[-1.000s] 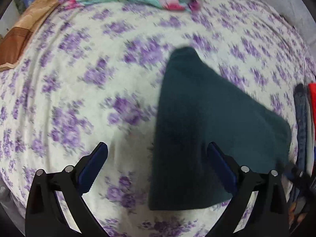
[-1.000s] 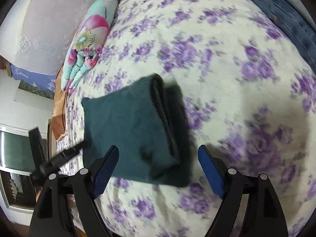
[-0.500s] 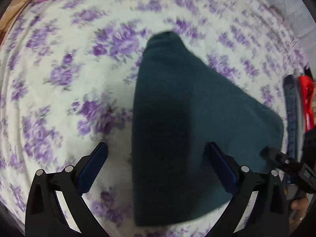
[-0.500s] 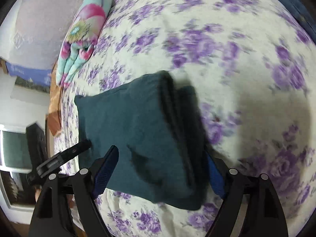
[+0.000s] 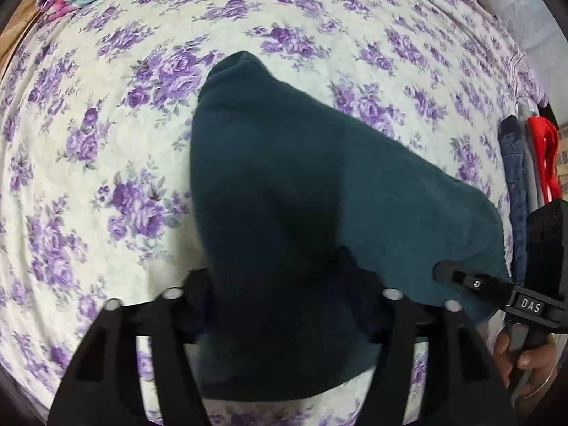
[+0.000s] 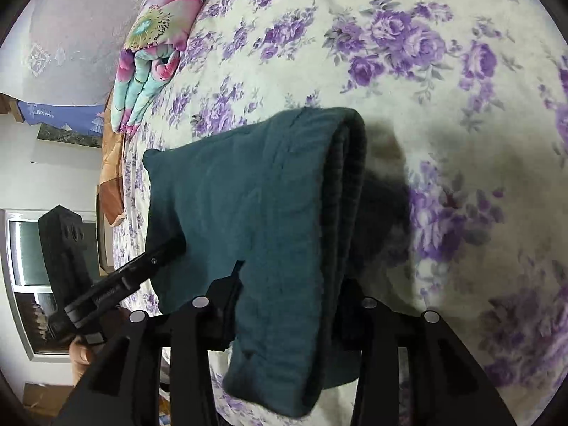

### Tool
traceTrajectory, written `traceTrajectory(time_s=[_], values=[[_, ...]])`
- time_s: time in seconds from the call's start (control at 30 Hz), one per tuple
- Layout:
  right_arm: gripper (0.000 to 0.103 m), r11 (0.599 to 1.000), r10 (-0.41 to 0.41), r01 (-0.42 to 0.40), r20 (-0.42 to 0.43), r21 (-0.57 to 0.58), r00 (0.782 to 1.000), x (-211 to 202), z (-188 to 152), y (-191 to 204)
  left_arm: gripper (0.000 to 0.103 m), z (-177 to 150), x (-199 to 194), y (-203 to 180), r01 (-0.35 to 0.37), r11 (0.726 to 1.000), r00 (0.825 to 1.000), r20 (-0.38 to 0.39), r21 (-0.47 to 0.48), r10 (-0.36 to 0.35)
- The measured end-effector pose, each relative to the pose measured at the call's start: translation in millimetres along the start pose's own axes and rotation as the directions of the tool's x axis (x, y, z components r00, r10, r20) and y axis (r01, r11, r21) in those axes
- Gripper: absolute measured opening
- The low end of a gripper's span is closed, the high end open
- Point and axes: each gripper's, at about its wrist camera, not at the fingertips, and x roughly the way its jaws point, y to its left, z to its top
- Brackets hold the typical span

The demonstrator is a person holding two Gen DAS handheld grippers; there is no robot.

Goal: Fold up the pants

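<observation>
- Left gripper (image 5: pixel 284 305) jaws clamp near edge of folded dark-teal knit pants (image 5: pixel 319 195).
- Right gripper (image 6: pixel 291 305) jaws pinch stacked fold layers, preventing slippage, likely for lifting.

Purple-floral bedsheet (image 5: pixel 106 124); folded quilt (image 6: pixel 156 46); window (image 6: pixel 25 266) beside white wall.

Left gripper (image 5: pixel 284 305): jaws drawn in and clamped on the near edge of the folded pants (image 5: pixel 319 195).
Left gripper from the right wrist view (image 6: pixel 170 246): reaches in from the left, its tip on the cloth.
Right gripper (image 6: pixel 287 305): jaws pinching the thick folded end of the pants.
Right hand (image 5: pixel 522 358): fingers wrapped round the handle.
Left hand (image 6: pixel 83 351): partly seen, gripping its handle.
</observation>
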Motion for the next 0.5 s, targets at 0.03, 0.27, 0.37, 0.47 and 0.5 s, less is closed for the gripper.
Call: traceTrajectory(time_s=[0.03,0.27,0.37,0.47,0.5], values=[[0.046,1.000,-0.001,0.001,-0.006,-0.008,1.000,1,1,2,0.070,-1,1,-4,-0.014,1.000,1.000,0.001,0.017,0.014],[0.036,0.998,-0.019,0.017,-0.034,-0.057,0.999,5,5,7,0.075,4,14,-30,-0.070,0.996,0.998,0.007,0.048,0.070],[0.030,0.999,0.001,-0.003,-0.041,-0.053,0.999,3,6,5,0.075,8,16,-35,-0.061,0.997,0.998,0.002,0.039,0.061],[0.026,0.996,-0.006,0.004,-0.023,-0.089,1.000,-3,5,11,0.075,7,15,-34,-0.056,0.998,0.998,0.000,0.038,0.056],[0.024,0.994,-0.008,0.007,-0.013,-0.110,1.000,-7,5,15,0.075,3,11,-30,-0.054,0.998,0.999,-0.001,0.039,0.055]])
